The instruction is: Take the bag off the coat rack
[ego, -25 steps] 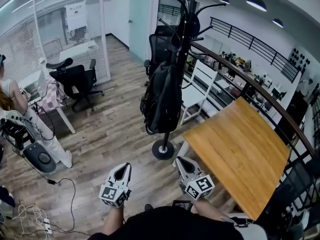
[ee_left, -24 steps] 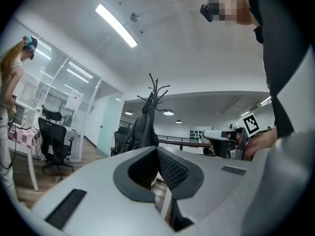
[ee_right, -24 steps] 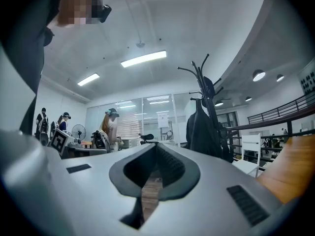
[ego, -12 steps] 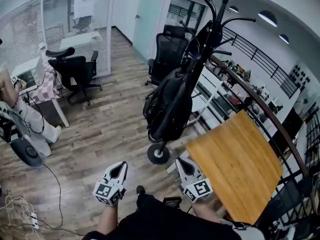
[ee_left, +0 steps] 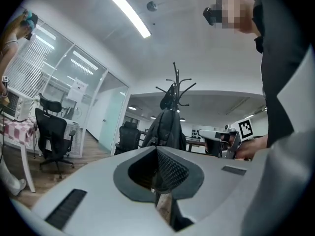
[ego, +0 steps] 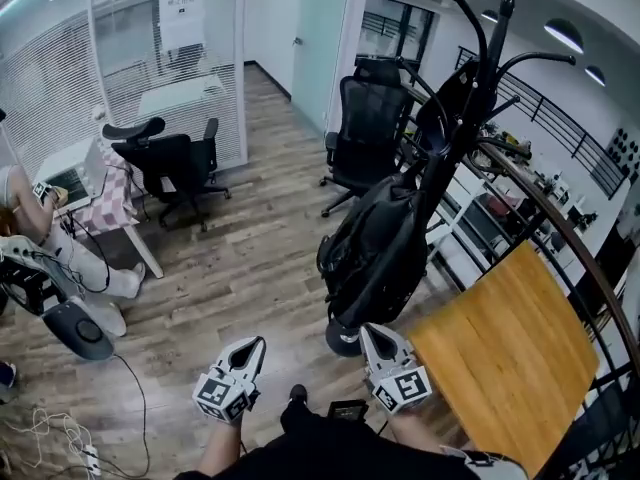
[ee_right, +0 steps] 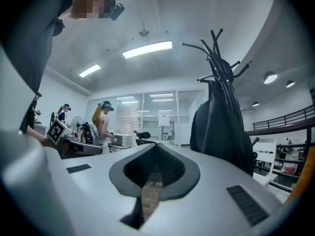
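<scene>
A black backpack (ego: 375, 258) hangs on a tall black coat rack (ego: 450, 138), whose round base (ego: 343, 340) stands on the wood floor. Both grippers are held low in front of the person, short of the bag and not touching it. My left gripper (ego: 250, 346) is shut and empty, left of the base. Just below the bag, my right gripper (ego: 375, 333) is also shut and empty. The left gripper view shows its closed jaws (ee_left: 156, 154) with the bag (ee_left: 167, 129) ahead. The right gripper view shows closed jaws (ee_right: 156, 149) and the bag (ee_right: 219, 127) up to the right.
A wooden table (ego: 510, 348) stands right of the rack, with a dark railing (ego: 570, 238) behind it. Black office chairs (ego: 370, 128) (ego: 175, 163) stand beyond. A person (ego: 40, 228) sits at far left. Cables (ego: 60, 433) lie on the floor.
The head view has swung, so the rack and bag now sit further right and closer. Both grippers stay shut and low at the same height.
</scene>
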`<state>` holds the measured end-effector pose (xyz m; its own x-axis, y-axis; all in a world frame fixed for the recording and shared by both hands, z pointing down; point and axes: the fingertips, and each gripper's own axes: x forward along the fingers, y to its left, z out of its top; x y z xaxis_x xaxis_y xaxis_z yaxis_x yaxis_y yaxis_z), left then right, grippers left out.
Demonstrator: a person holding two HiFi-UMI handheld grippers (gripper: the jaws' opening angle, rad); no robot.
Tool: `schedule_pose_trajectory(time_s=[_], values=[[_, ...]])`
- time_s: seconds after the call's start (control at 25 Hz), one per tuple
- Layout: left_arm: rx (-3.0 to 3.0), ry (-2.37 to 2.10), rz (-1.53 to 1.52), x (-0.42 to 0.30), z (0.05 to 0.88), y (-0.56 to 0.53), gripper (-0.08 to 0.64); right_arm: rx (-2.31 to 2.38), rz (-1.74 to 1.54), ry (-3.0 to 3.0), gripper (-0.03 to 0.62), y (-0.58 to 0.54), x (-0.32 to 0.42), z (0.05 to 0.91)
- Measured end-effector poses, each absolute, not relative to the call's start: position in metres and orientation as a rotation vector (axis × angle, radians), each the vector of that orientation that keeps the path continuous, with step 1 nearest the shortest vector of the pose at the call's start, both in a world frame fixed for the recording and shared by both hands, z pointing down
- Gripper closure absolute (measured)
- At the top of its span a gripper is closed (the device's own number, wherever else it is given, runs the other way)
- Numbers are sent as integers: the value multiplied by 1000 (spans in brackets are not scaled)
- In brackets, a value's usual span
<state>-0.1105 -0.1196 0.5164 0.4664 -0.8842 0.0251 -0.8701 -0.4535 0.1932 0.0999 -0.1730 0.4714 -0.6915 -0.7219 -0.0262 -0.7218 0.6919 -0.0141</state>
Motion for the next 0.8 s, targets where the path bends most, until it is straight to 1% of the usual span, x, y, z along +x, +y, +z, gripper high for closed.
schedule_pose_trajectory(time_s=[0.16,0.24,0.36,0.44,0.64,0.8], values=[[2553,-1511,-69,-128,508,-180,546,-1238,-33,2823,558,-222,84,458],[2588,-1485,-69,-132,496,-208,546,-1237,10,2827,558,-241,76,453],[2576,-1426,-177,-134,470,-245,545,-1231,128,2851,558,-263,66,448],[2585,-1383,-252,-134,458,-266,546,-1244,143,2836,558,-276,63,443],[2687,-1257,-238,-114,439,-311,545,-1335,103,2761,558,-291,82,433],[2734,-1125,-279,-105,430,-350,545,-1426,162,2703,558,-303,111,416]])
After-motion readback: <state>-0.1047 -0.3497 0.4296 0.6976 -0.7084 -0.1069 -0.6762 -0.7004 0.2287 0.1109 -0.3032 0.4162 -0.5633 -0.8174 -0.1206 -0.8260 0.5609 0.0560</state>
